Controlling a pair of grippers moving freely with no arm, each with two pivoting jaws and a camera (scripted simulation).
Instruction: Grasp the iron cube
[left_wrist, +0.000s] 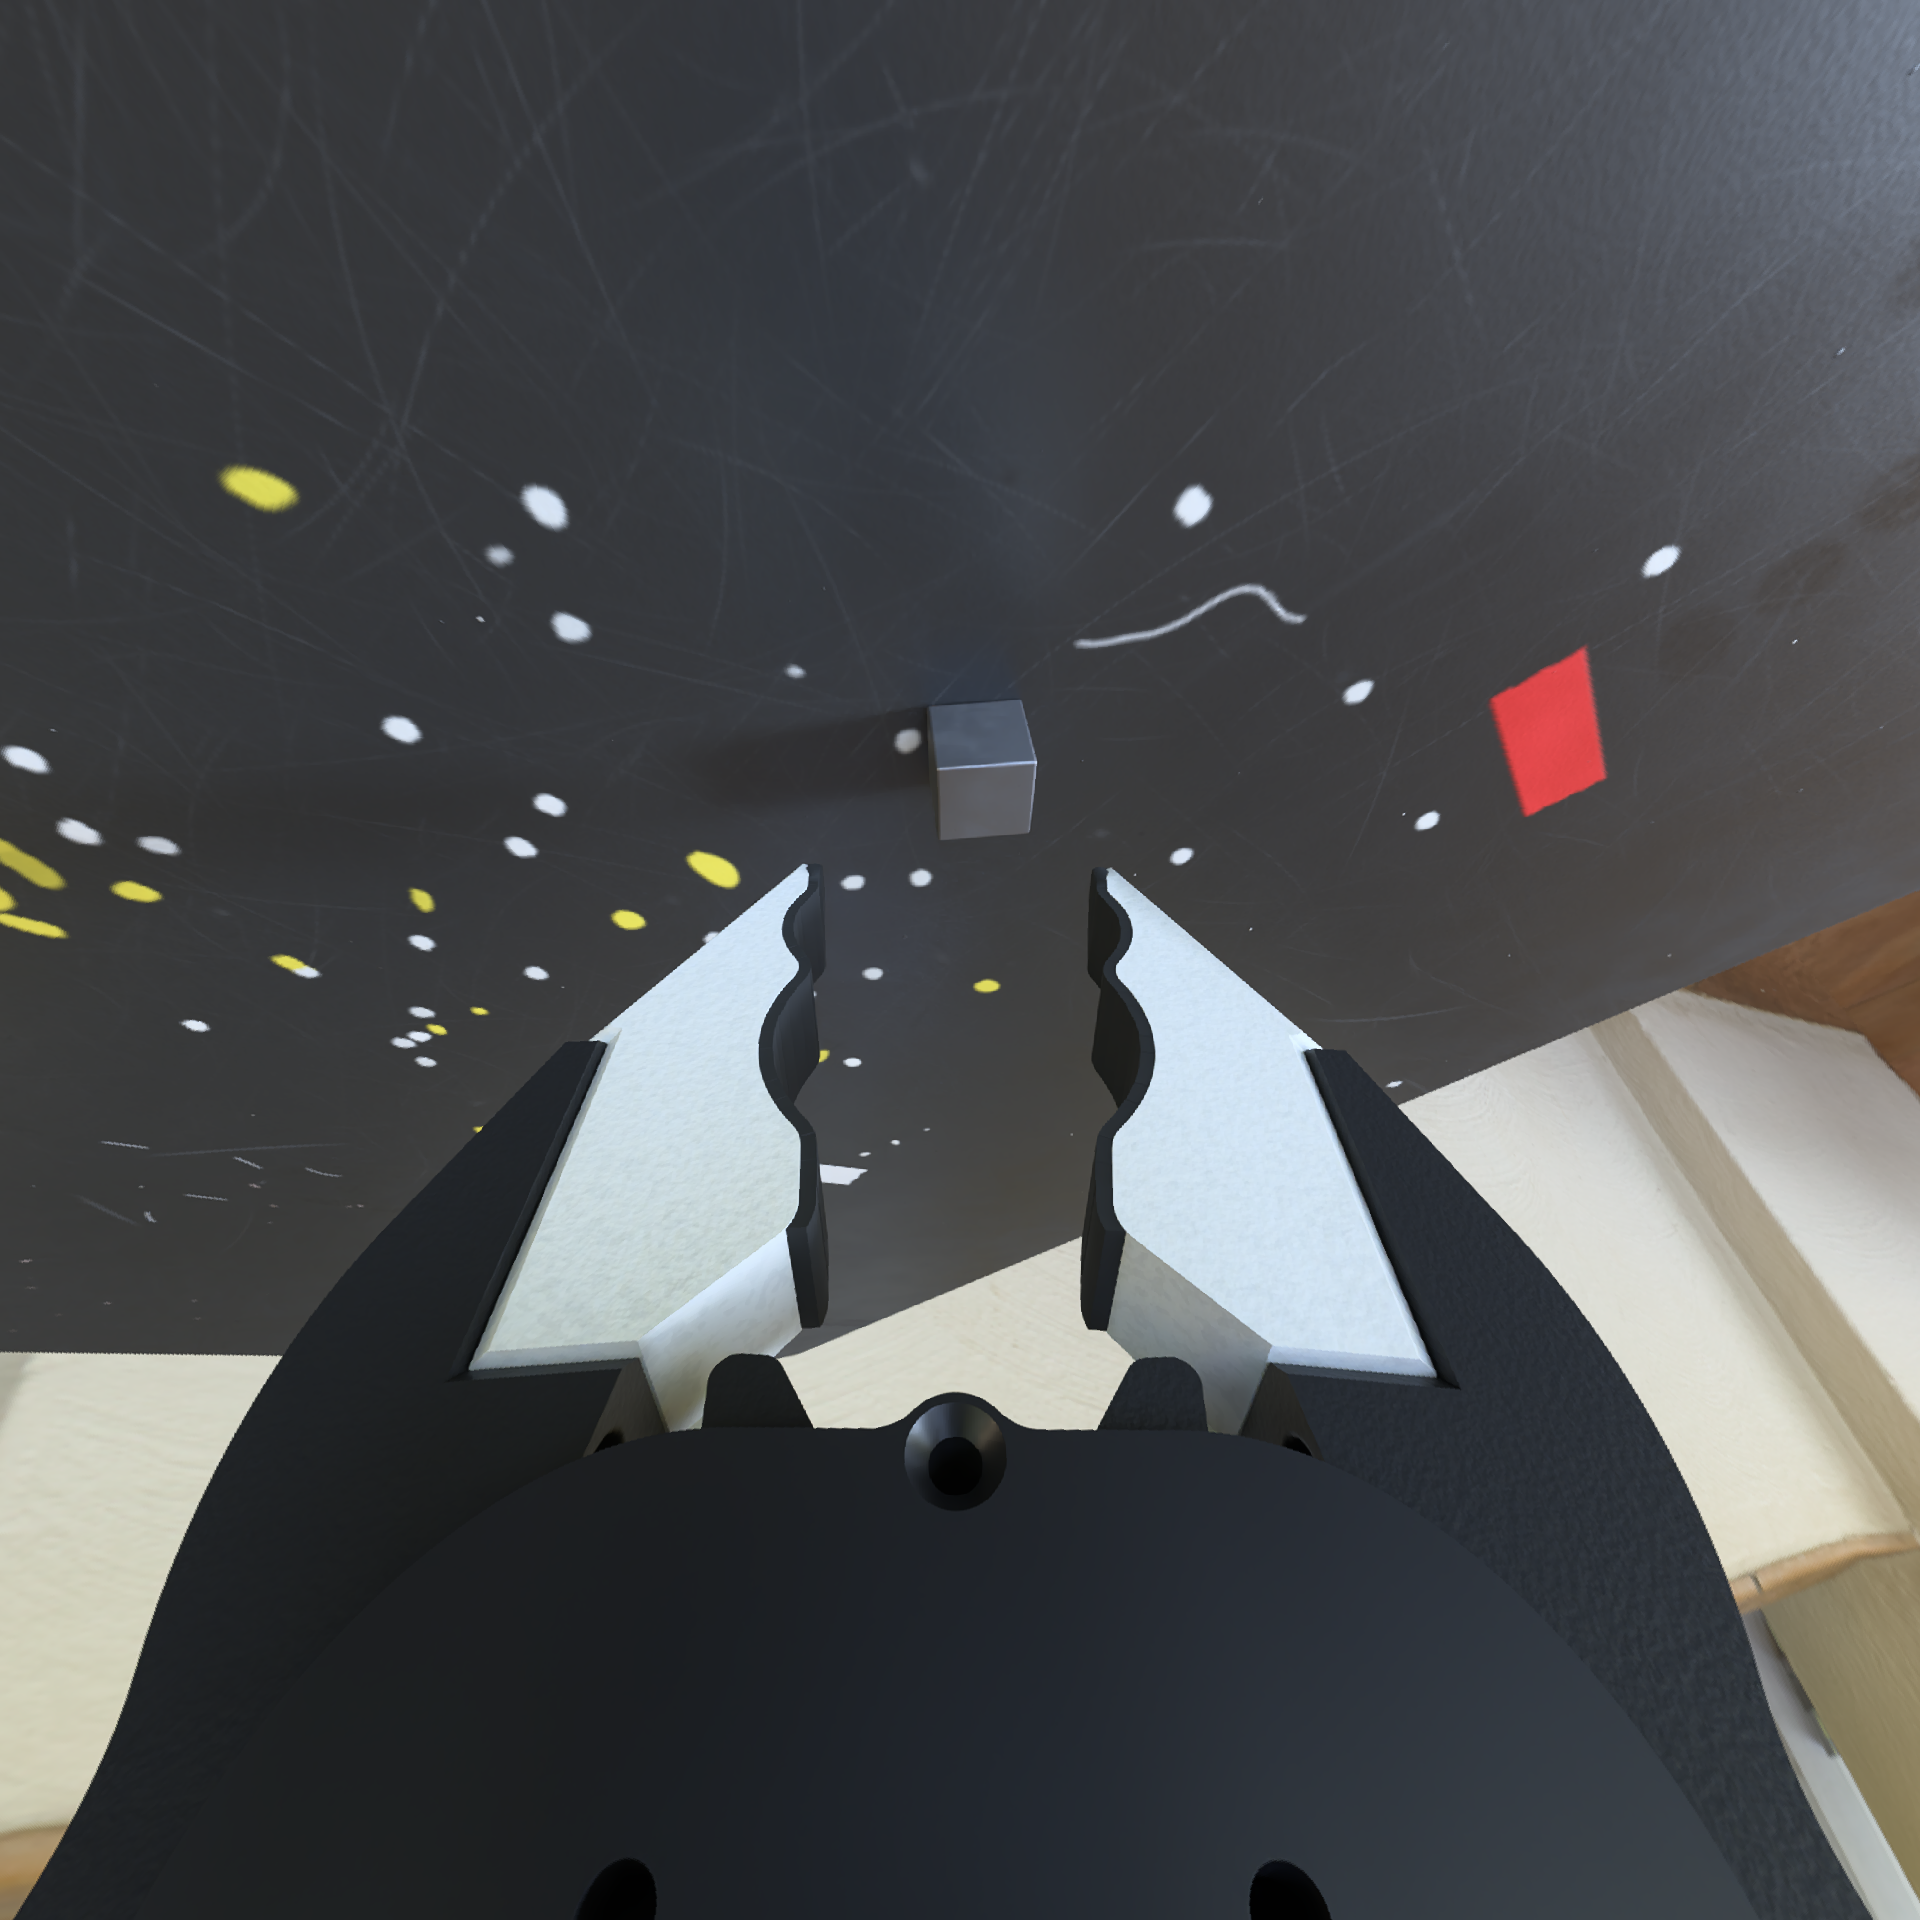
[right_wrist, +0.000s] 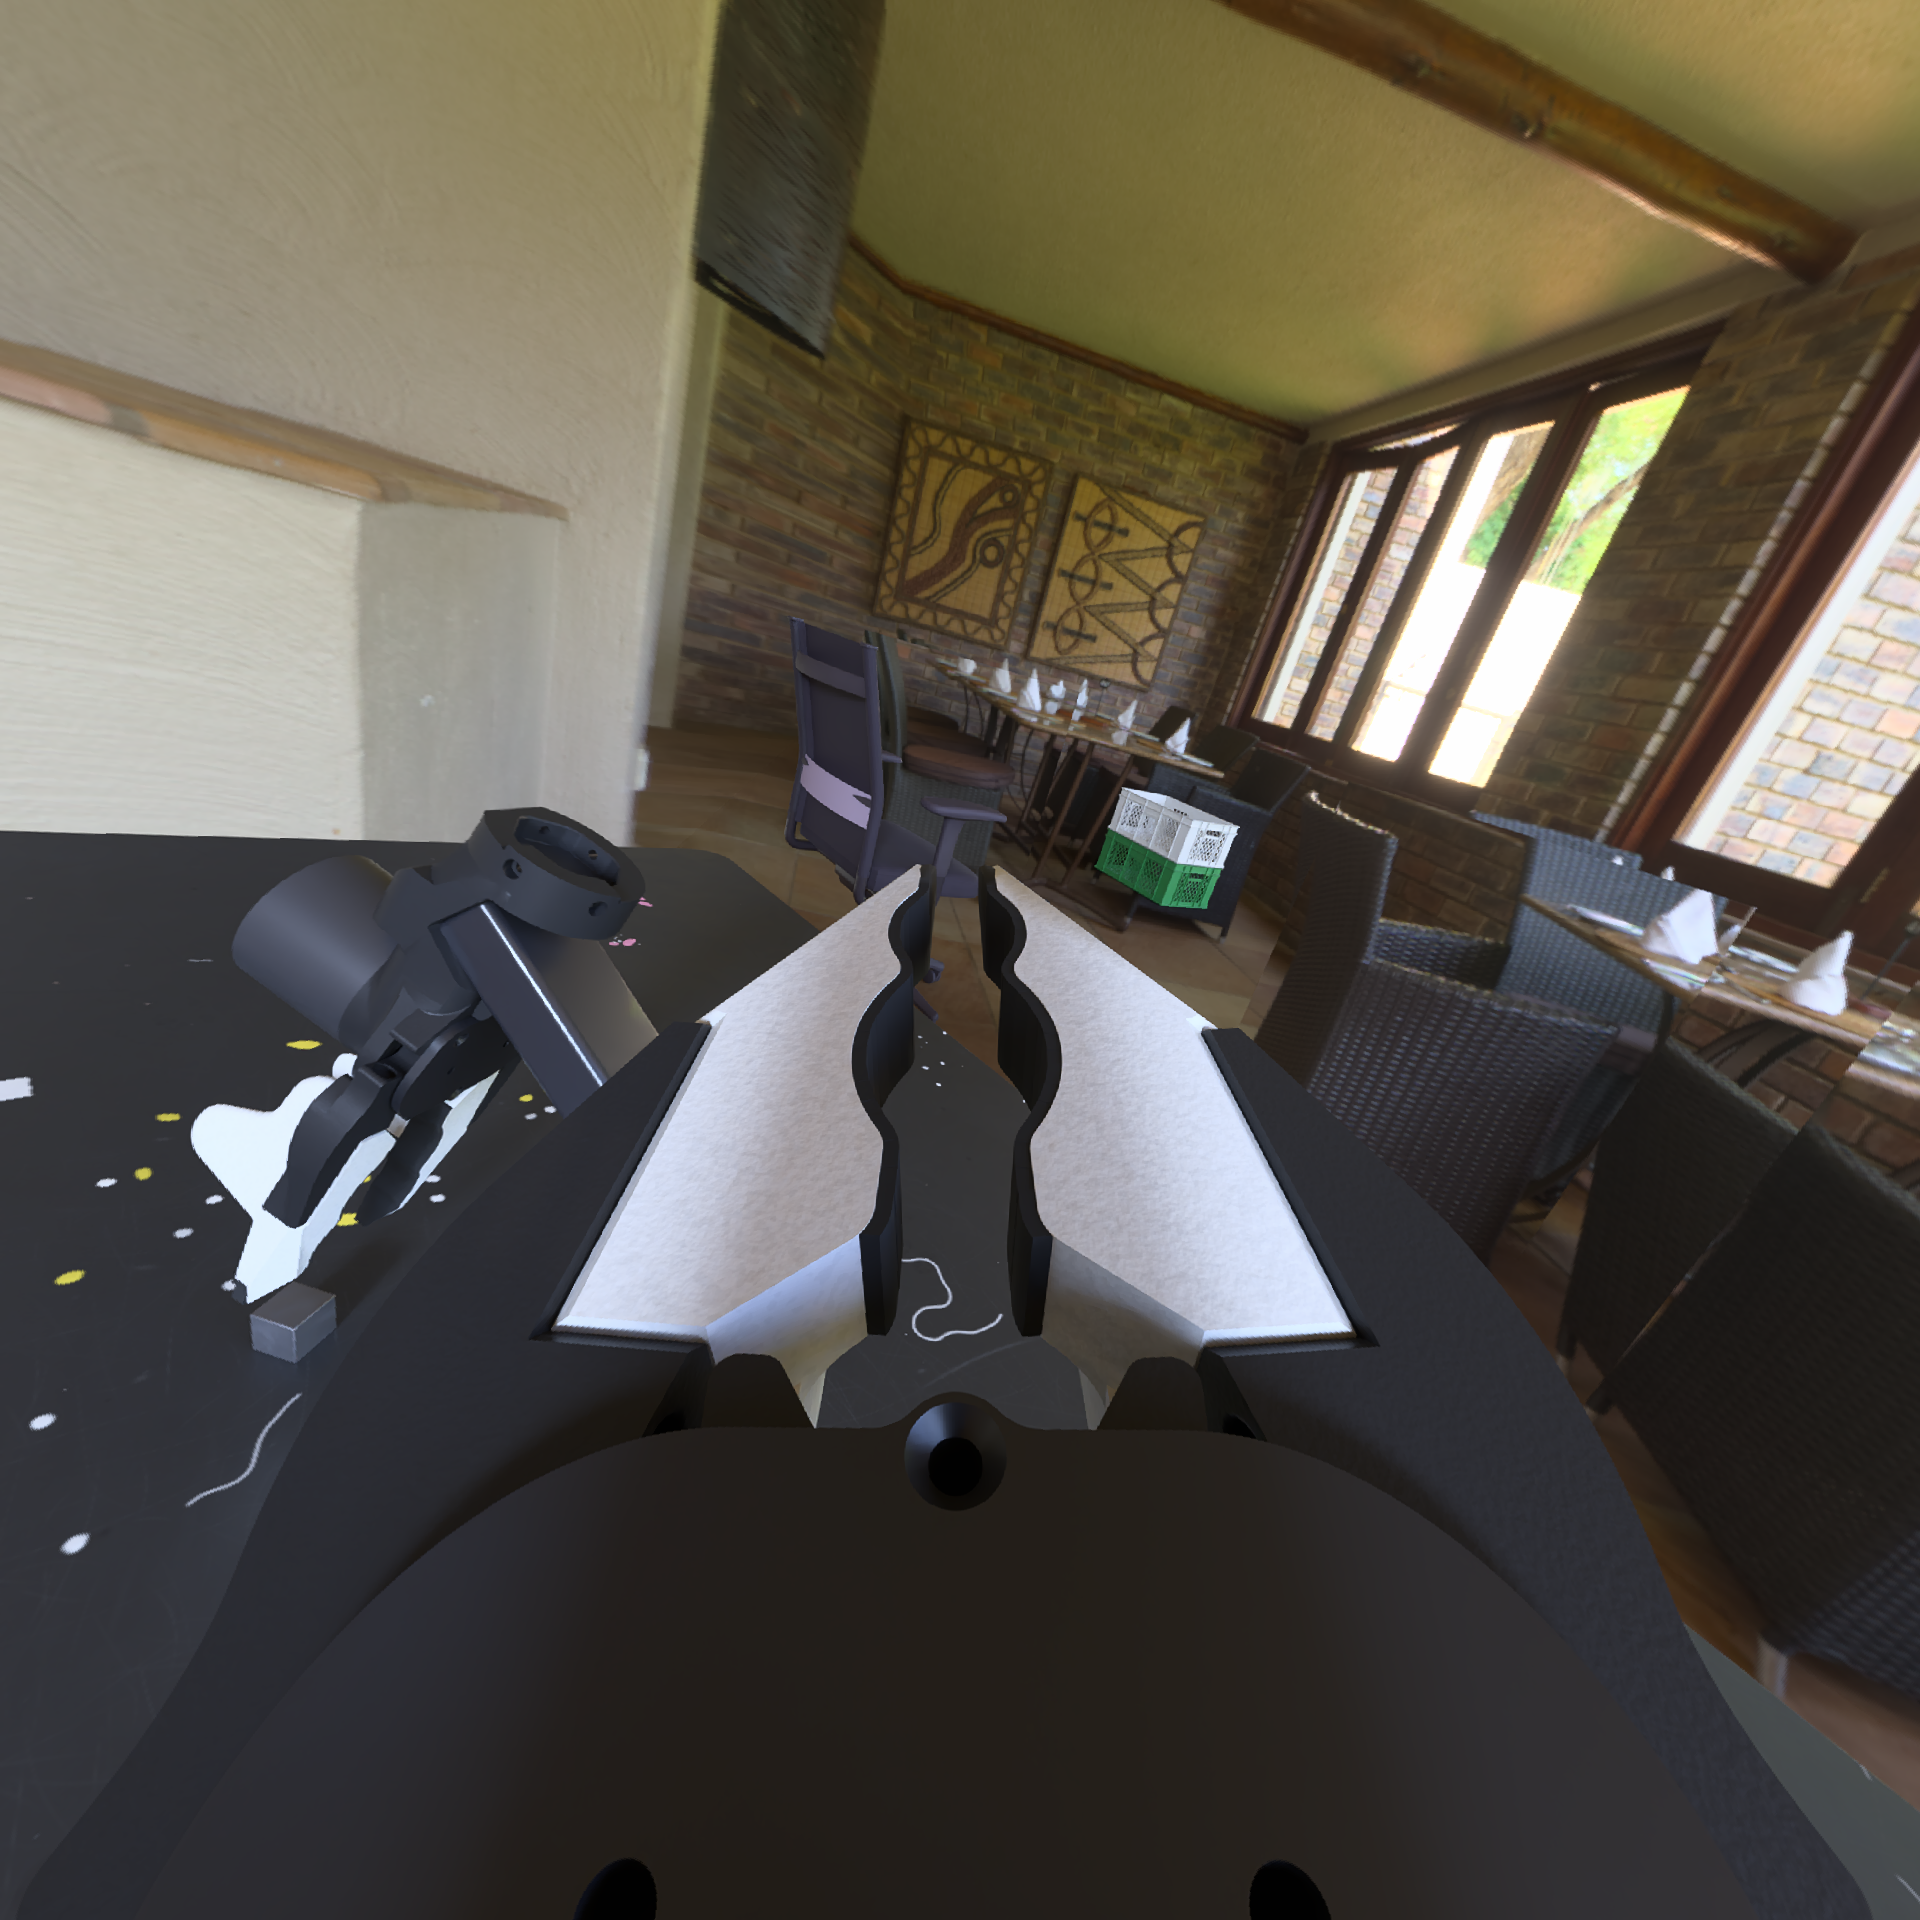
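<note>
The iron cube (left_wrist: 982, 774) is a small grey metal block that stands on the black speckled table (left_wrist: 935, 312). My left gripper (left_wrist: 956, 883) is open and empty, and the cube lies just beyond its fingertips, in line with the gap. In the right wrist view the cube (right_wrist: 294, 1333) sits at the far left, with the left gripper (right_wrist: 260, 1283) tilted down right above and behind it. My right gripper (right_wrist: 956, 883) is off to the side of the cube, nearly closed on nothing, and points past the table edge into the room.
A red patch (left_wrist: 1548, 732) lies flat on the table, right of the cube. The table edge (left_wrist: 1455, 1070) runs near the left gripper's right side. Beyond the table are a dark office chair (right_wrist: 862, 769), a white and green crate (right_wrist: 1169, 857) and wicker chairs (right_wrist: 1455, 1060).
</note>
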